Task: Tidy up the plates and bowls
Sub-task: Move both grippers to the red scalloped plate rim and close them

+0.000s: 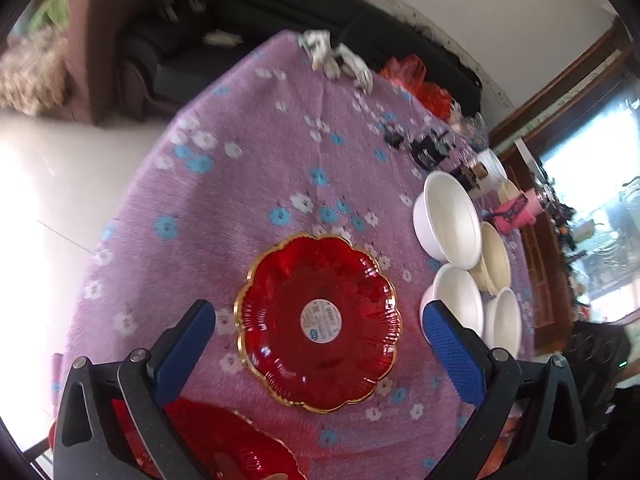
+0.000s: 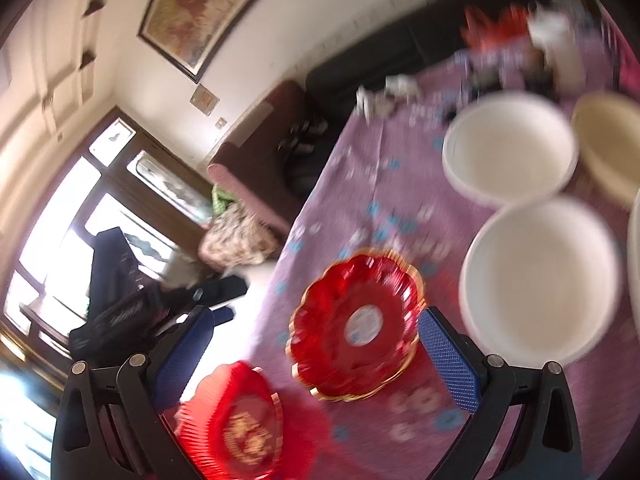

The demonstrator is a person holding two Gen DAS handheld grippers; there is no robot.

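Red scalloped plate lying flat, face up, no clear long axis, white bowls at two o'clock, left gripper and right gripper both spread wide, empty

Both wrist views — above table, sharing red plate.

Walls: white — framed painting at 11 o'clock.
Windows: bright, wood-framed at 9 o'clock.
Sofa: dark — 12 o'clock.
Floor: pale tile.
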